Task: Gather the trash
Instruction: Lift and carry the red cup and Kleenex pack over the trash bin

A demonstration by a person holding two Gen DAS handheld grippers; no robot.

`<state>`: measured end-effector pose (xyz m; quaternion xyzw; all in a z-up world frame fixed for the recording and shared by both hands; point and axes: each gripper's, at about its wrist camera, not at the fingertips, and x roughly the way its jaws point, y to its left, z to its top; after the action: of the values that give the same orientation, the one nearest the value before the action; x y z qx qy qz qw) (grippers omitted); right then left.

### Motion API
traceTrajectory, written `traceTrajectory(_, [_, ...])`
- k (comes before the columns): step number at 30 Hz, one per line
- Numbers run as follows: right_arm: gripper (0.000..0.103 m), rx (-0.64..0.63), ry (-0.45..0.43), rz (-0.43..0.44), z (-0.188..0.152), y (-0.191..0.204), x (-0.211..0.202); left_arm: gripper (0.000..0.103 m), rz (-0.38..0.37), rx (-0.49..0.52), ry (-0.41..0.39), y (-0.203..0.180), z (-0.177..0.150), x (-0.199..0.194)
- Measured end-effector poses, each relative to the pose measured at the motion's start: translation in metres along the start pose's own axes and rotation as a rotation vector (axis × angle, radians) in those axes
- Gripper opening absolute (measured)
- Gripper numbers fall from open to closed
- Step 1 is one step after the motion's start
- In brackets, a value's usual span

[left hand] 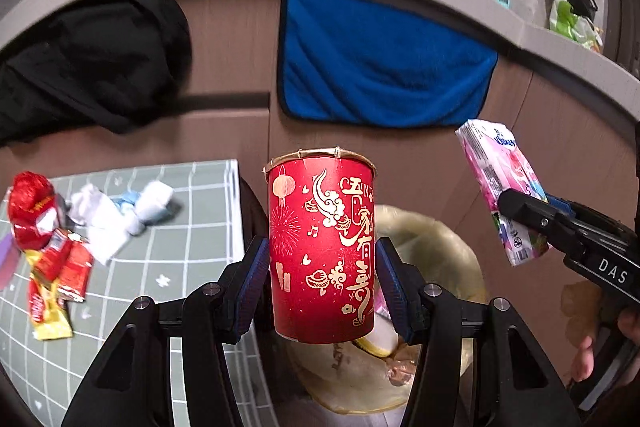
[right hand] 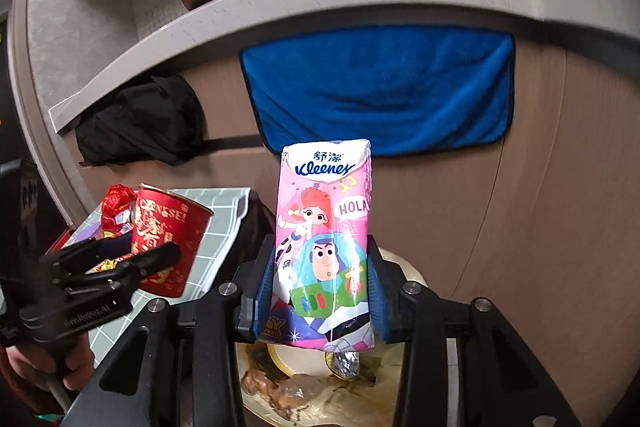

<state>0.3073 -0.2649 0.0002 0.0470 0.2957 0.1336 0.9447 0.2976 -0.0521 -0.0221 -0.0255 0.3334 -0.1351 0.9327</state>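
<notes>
Two grippers: left gripper (left hand: 323, 281) squeezes red cup (left hand: 322, 247); right gripper (right hand: 322, 291) squeezes tissue pack (right hand: 326, 247).
Do well: let go right above trash bag (right hand: 320, 395) below.

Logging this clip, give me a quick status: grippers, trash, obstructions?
Left gripper shut on red paper cup. Right gripper shut on pink Kleenex pack. Both over lined trash bin. Wrappers remain on table; nothing blocking.
</notes>
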Motion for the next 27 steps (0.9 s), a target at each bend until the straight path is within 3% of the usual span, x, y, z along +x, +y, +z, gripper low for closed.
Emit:
traceTrajectory(9, [0.038,0.003,0.039,-0.025,-0.009,-0.007,0.022,0.055,-0.066,-0.044,0.109,0.005,-0.013,0.036])
traceTrajectory(20, [0.038,0.058,0.101,0.010,-0.028,-0.020,0.048,0.055,-0.110,-0.076,0.164,0.004,-0.021,0.067])
traceTrajectory(27, [0.039,0.144,0.196,0.036,-0.057,-0.043,0.074,0.055,-0.112,-0.054,0.195,0.000,-0.026,0.084])
